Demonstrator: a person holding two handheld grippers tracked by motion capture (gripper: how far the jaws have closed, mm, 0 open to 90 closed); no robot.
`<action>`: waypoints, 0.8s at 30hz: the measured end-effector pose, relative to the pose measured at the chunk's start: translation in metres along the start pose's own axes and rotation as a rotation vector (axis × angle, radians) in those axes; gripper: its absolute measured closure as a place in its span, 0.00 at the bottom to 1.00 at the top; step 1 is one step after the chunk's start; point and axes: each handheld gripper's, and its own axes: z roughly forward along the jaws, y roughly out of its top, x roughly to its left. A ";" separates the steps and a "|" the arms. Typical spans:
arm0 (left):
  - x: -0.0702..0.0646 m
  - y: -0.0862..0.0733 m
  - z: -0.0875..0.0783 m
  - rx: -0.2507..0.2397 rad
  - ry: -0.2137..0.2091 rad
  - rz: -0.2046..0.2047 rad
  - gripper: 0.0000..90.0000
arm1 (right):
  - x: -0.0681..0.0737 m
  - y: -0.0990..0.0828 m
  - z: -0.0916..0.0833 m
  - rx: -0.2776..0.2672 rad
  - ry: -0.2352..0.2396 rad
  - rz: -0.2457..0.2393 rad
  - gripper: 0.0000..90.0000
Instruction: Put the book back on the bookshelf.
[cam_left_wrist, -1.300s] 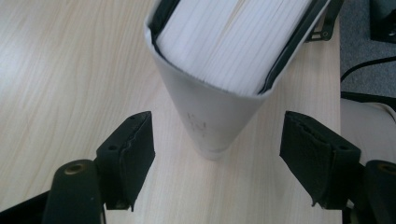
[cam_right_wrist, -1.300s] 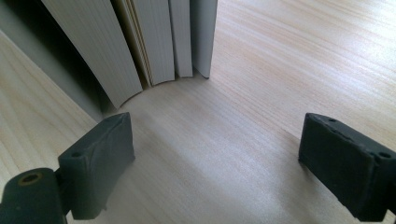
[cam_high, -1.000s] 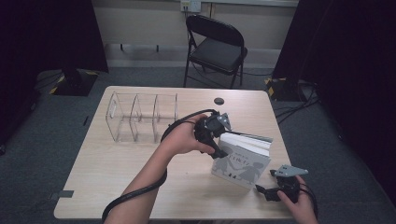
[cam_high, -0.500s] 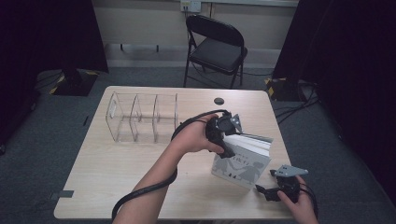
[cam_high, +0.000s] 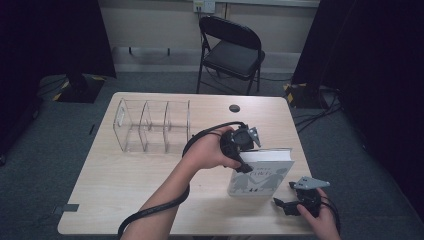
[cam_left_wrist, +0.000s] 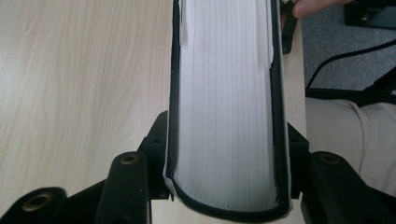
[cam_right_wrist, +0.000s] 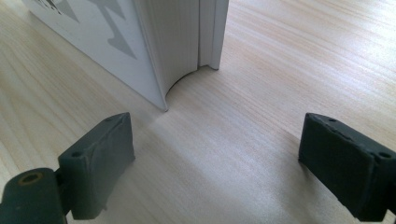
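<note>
Left gripper view: left hand-held gripper (cam_left_wrist: 224, 186) has just closed, seemingly clamping upright book (cam_left_wrist: 224, 93).

1. The high view is dim, with near-black curtains at both sides; the bench (cam_high: 150, 190) is evenly lit from above.
2. Both gripper views are bright and washed.
3. The book (cam_left_wrist: 224, 93) pages glare softly white.
4. The near jaws look slightly soft.
</note>
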 end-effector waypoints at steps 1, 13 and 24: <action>-0.001 0.000 0.000 0.003 0.007 -0.008 0.58 | 0.000 0.000 0.000 0.000 0.000 0.000 0.11; -0.006 -0.032 -0.028 0.108 0.027 -0.106 0.59 | 0.000 0.000 0.000 0.001 -0.001 0.000 0.11; -0.003 -0.026 -0.031 0.266 0.024 -0.154 0.56 | 0.000 0.000 0.000 0.002 -0.003 0.002 0.11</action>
